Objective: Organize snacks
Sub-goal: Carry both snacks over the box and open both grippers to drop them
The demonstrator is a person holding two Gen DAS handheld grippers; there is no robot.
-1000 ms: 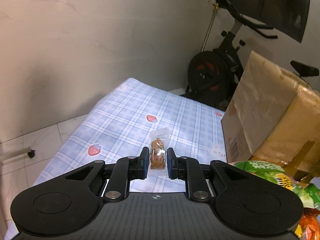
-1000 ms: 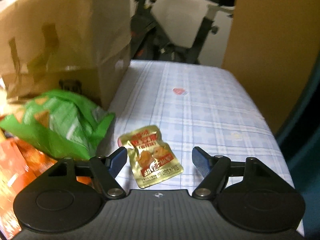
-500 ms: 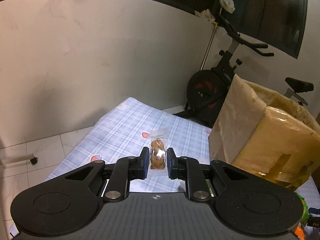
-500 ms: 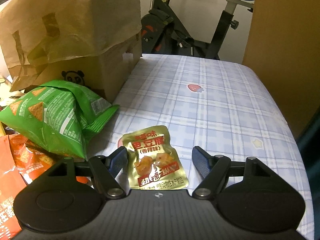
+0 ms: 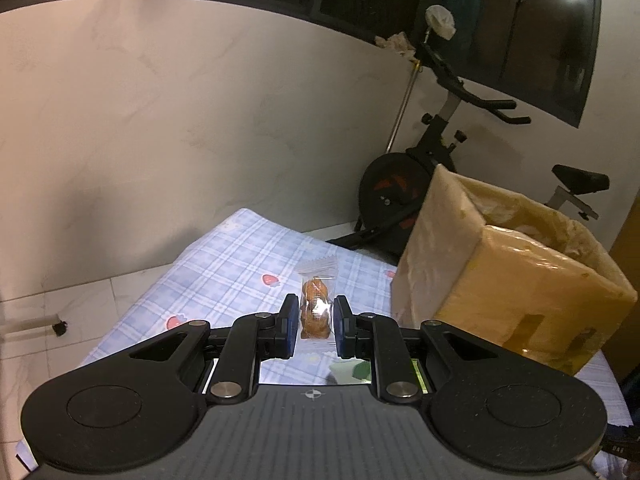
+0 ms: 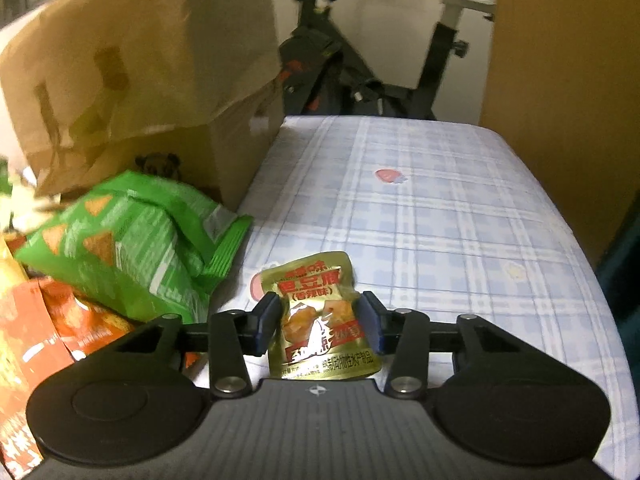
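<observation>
Fingers of the left gripper [image 5: 314,330] are closed on a small clear packet [image 5: 316,308] holding a brown snack. The packet stands upright between the blue pads [image 5: 290,330], its crimped top poking up past them, lifted clear of the table [image 5: 224,264]. Below and beyond it lies the blue plaid cloth with strawberry prints. To the right, near the gripper, an open cardboard box [image 5: 520,292] sits on the table, its flaps raised. Farther off, an exercise bike [image 5: 404,192] stands against a pale wall, under a dark window.

In the right wrist view, the right gripper [image 6: 318,326] is closing its jaws around a gold pouch [image 6: 316,320]. The pouch is between the pads [image 6: 268,322], which touch its sides, and its foil is buckled in the middle. Its near edge reaches the gripper's body, and its top points away. Whether it rests on the cloth cannot be told. Just left of it lies a green chip bag [image 6: 132,240], with orange packs [image 6: 48,328] nearer at the left edge. Behind the green bag stands the box [image 6: 132,76], blurred here. The table [image 6: 440,220] stretches away to the right, bare apart from its prints. At the far end stands the bike [image 6: 360,64], and a brown panel [image 6: 560,92] rises on the right.
</observation>
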